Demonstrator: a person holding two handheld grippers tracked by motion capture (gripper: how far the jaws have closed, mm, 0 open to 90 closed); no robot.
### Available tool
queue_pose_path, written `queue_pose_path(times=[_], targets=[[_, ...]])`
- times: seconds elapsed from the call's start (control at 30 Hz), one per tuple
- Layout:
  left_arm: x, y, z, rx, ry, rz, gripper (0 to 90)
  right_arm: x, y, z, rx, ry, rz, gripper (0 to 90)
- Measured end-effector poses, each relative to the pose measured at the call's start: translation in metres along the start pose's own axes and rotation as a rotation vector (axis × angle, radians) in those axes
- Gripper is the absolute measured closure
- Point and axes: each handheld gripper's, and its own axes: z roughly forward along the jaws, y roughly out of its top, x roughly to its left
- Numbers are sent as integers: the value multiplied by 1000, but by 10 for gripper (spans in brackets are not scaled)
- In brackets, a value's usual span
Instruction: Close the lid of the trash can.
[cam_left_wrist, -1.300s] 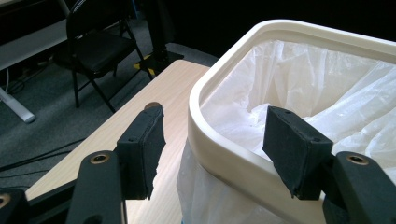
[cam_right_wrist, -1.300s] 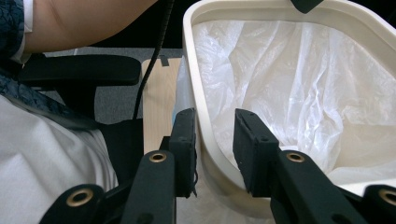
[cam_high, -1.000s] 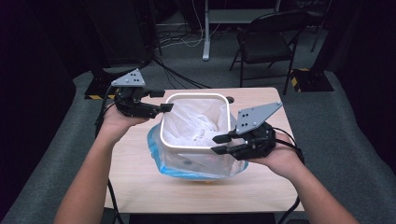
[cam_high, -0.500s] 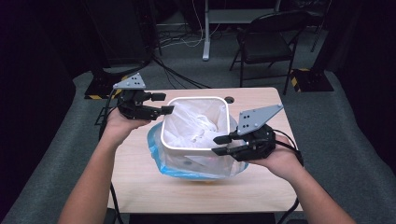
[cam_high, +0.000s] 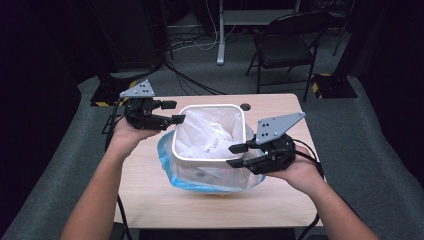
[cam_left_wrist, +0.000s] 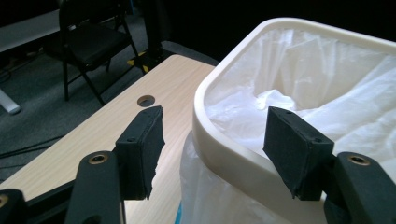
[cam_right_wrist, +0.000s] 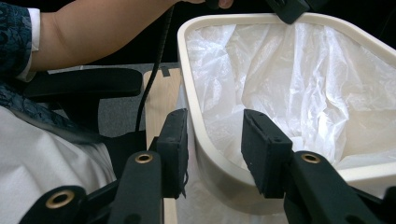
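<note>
Both tongs we hold stand released at a white bin: the left tongs (cam_high: 176, 112) straddle its rim at the far-left corner, and the right tongs (cam_high: 237, 155) straddle the rim on the near-right side. In the left gripper view the left tongs (cam_left_wrist: 212, 140) have one pad outside the wall and the other over the liner inside, with a wide gap to the rim on both sides. In the right gripper view the right tongs (cam_right_wrist: 215, 144) sit closer in, one pad just outside the wall and one just inside, though we cannot tell whether either pad touches.

Largest under us is the tabletop (cam_high: 150, 200), pale wood, with a round cable hole (cam_high: 244, 106) near its far edge. The bin (cam_high: 176, 150) stands upright near its middle, a rounded square with a cream rim. A white liner (cam_high: 210, 135) fills the bin and lies crumpled inside it, below the rim. Around the base of the bin a blue bag (cam_high: 167, 167) spreads on the tabletop, showing at the left and near sides.

Beyond the tabletop a black folding chair (cam_high: 285, 47) stands on the grey floor (cam_high: 375, 140).
</note>
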Motion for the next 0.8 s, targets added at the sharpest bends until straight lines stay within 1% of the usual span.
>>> queue_pose_path(times=[0.03,0.1,0.2,0.3,0.4,0.57,0.67,0.77,0.8], targets=[[0,1,-3,-9,-5,0,361,-1,0,-1,-1,-1,2,603],[-1,2,-10,-22,3,5,356,-2,0,-4,-10,-6,7,593],[1,-2,-25,-31,27,10,357,-2,0,-9,-28,-18,11,576],[5,-7,-35,-32,40,1,359,-4,0,-15,-47,-31,19,563],[10,-14,-42,-19,62,-3,360,-6,-1,-19,-58,-40,29,560],[19,-28,-49,-15,83,-34,363,-10,-8,-27,-73,-69,50,556],[24,-38,-51,4,109,-38,364,-14,-12,-35,-95,-93,66,552],[27,-45,-53,4,113,-38,365,-17,-18,-43,-113,-120,93,550],[28,-47,-54,3,114,-41,365,-19,-19,-44,-113,-128,94,548]])
